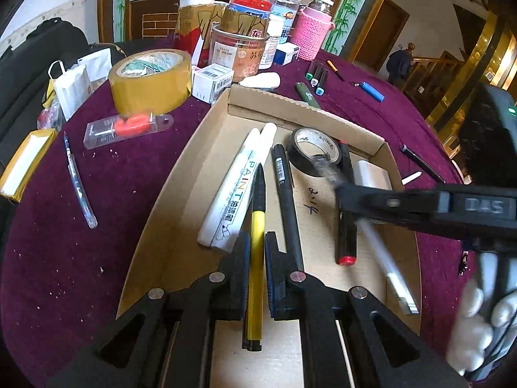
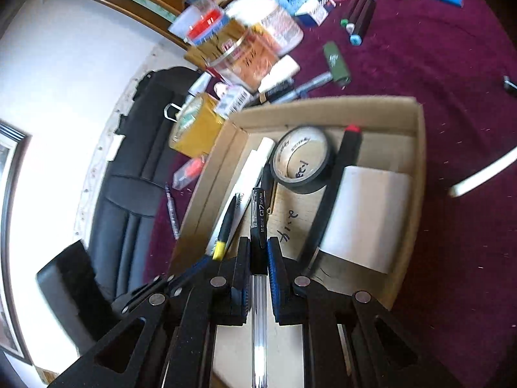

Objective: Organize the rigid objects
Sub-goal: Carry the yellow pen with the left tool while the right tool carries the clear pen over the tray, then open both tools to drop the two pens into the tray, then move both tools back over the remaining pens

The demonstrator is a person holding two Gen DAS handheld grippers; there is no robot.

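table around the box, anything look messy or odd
White crumbs are scattered over the purple cloth left of the box, and loose pens lie outside it, like the clear pen and green marker.

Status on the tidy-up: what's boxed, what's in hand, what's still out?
Boxed: white paint marker, black tape roll, red-capped marker in the cardboard box. In hand: left gripper holds a yellow pen, right gripper a clear gel pen. Left: blue lighter, green markers.
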